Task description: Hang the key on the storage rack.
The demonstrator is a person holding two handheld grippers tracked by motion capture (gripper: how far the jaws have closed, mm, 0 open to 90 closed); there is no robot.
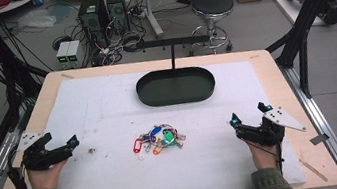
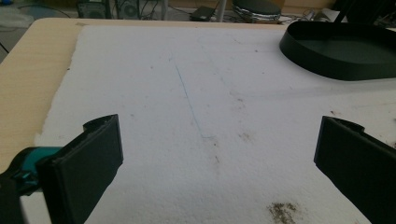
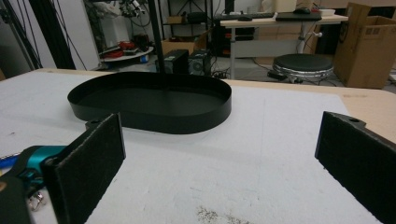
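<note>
Both grippers sat with jaws wide and empty. The bunch of tagged keys (image 1: 157, 141) lay between the left gripper (image 1: 61, 142) and right gripper (image 1: 249, 114), short of the black oval tray (image 1: 177, 96). Pinching one loose tag risked the tangled bunch swinging or slipping free.

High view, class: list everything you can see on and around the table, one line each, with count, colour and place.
Bunch of keys with tags: one heap, mixed colours, middle of the mat.
Oval tray: one, black, far side of the mat, nothing in it.
Foam mat: one, white, stained, covering most of the table.
Table: one, light wood.
Stool: one, black seat, on the floor beyond the table.
Computer towers: two, black, on the floor beyond the table.
Left gripper: one, black, fingers apart, left of the keys.
Right gripper: one, black, fingers apart, right of the keys.
</note>
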